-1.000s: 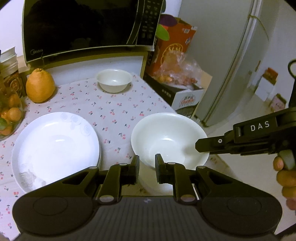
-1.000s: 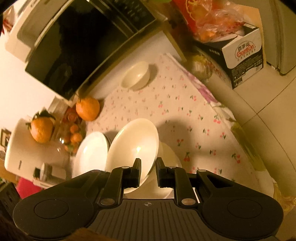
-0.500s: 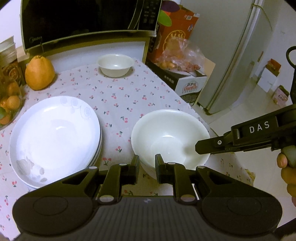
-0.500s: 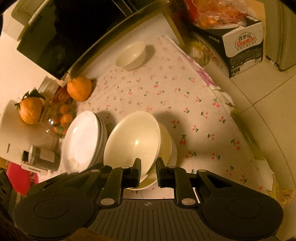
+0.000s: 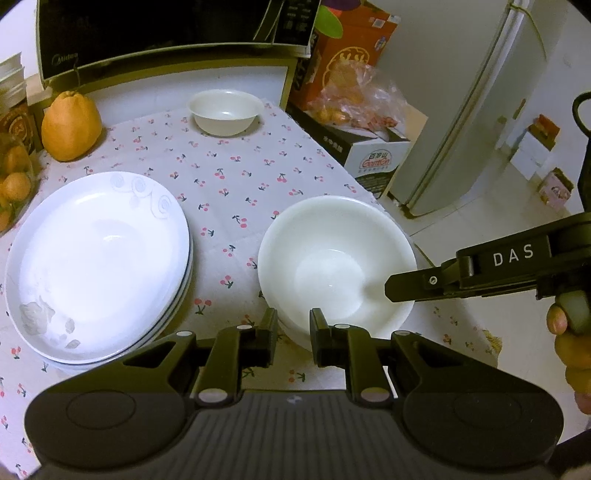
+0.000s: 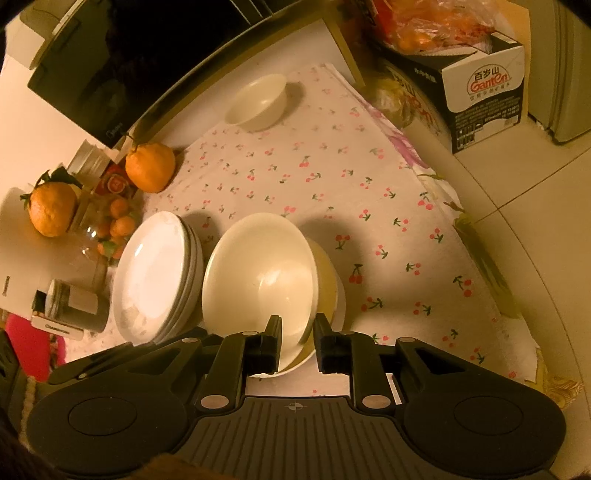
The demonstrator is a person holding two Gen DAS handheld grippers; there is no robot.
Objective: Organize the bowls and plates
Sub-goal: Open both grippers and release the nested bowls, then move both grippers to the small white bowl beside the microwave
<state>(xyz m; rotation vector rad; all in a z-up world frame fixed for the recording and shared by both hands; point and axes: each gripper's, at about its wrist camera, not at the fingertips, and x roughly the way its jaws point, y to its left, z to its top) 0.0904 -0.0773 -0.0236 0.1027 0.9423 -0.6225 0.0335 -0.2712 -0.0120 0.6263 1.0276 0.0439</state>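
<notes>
the large bowl sits tilted in a second bowl at the near right of the surface, just right of the plate stack. the right gripper has the large bowl's near rim between its jaws, which are opening at a narrow gap; whether the pads still press the rim cannot be told with certainty. the left gripper hovers just near of the same bowls, jaws almost closed and holding nothing. a small bowl stands alone at the far edge, well apart.

risk: the large bowl is not seated level. if released at this tilt it may rock, slide off the lower bowl or strike the plate stack. the nested bowls also stand close to the right edge of the surface, so a nudge from a withdrawing jaw could push them toward the floor.

legible writing: "das" on the right gripper body; "midea" on the microwave; "ganten" on the carton.
</notes>
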